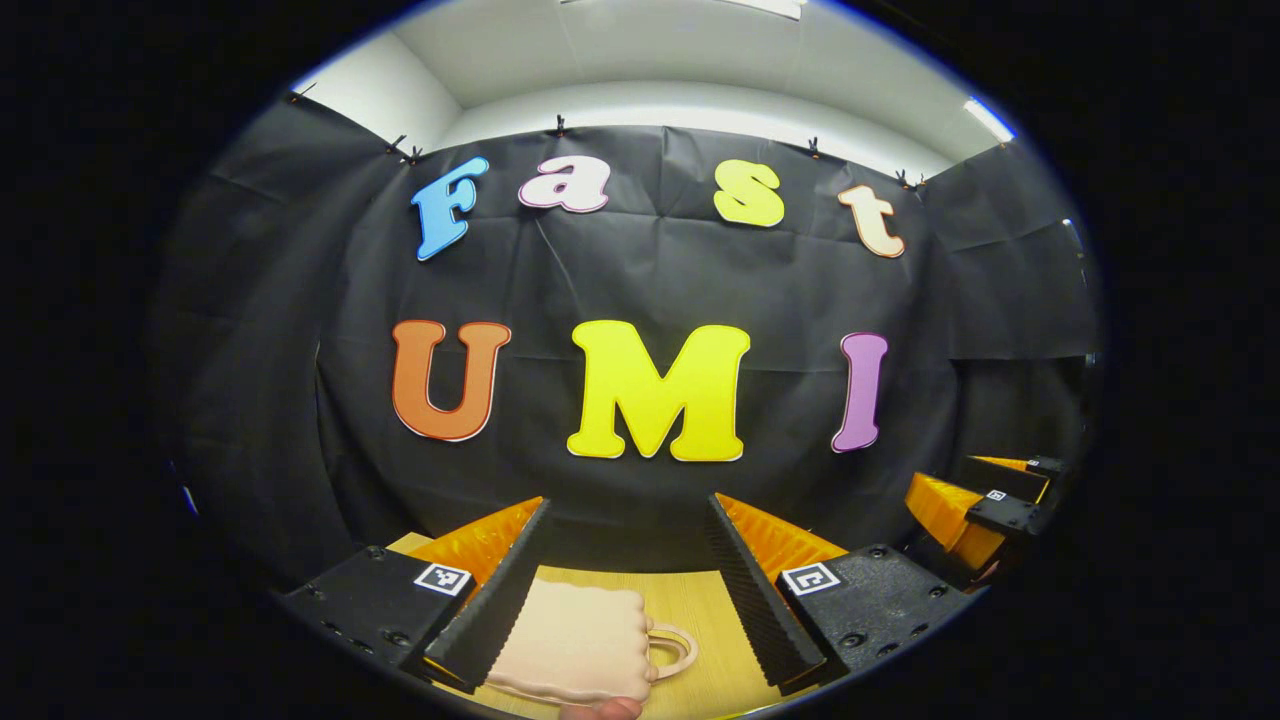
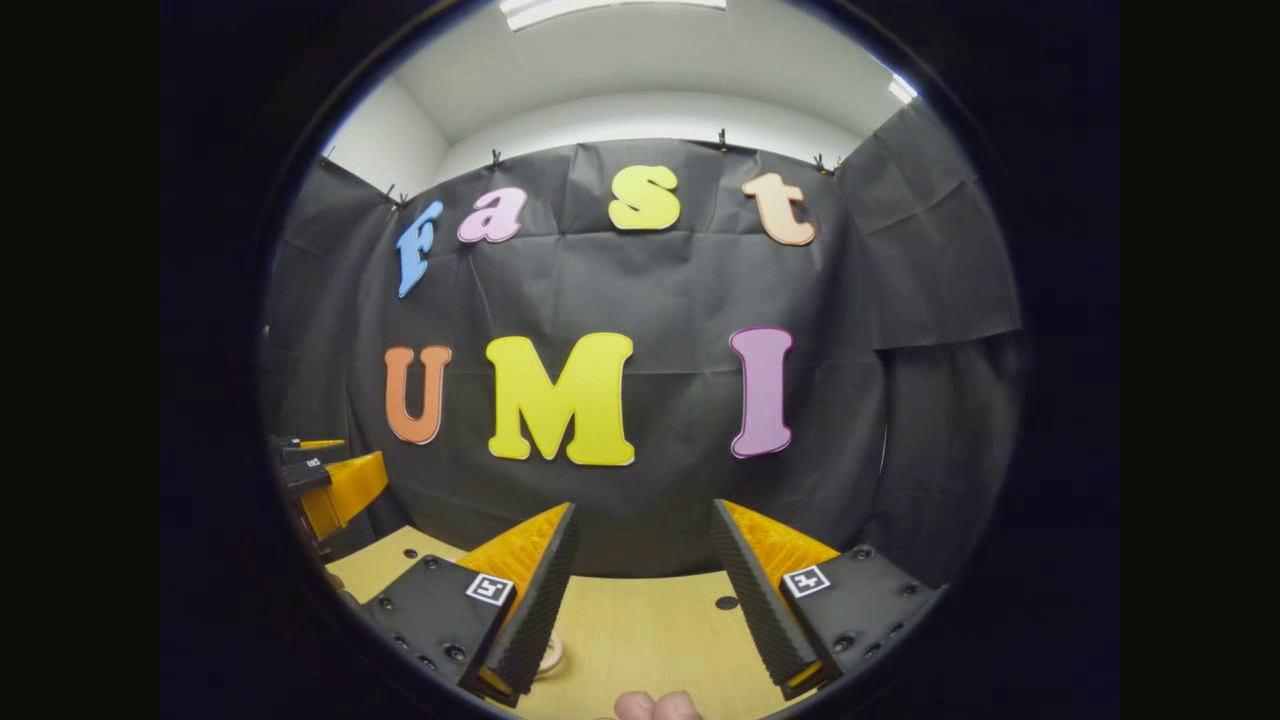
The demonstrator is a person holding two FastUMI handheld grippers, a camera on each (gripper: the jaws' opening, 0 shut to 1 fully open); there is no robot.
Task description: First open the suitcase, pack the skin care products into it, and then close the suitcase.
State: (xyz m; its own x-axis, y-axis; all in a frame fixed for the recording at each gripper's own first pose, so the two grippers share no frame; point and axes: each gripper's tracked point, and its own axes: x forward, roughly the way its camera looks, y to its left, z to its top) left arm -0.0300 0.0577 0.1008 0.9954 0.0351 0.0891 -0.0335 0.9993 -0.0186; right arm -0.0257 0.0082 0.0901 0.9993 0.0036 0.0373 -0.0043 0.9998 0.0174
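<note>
Both the left gripper view and the right gripper view are evenly and fairly brightly lit from overhead, where ceiling light panels [image 2: 610,8] glare white at the top edge and the pale ceiling [image 1: 680,60] looks slightly washed out. The black cloth wall [image 1: 650,270] soaks up light and shows only soft creases, while the wooden tabletop [image 2: 650,630] at the bottom glows warm with faint, diffuse shadows and no hard edges. Fisheye distortion bows straight lines strongly toward the rim, where the picture darkens and softens with a thin bluish fringe; the centre is sharp.
</note>
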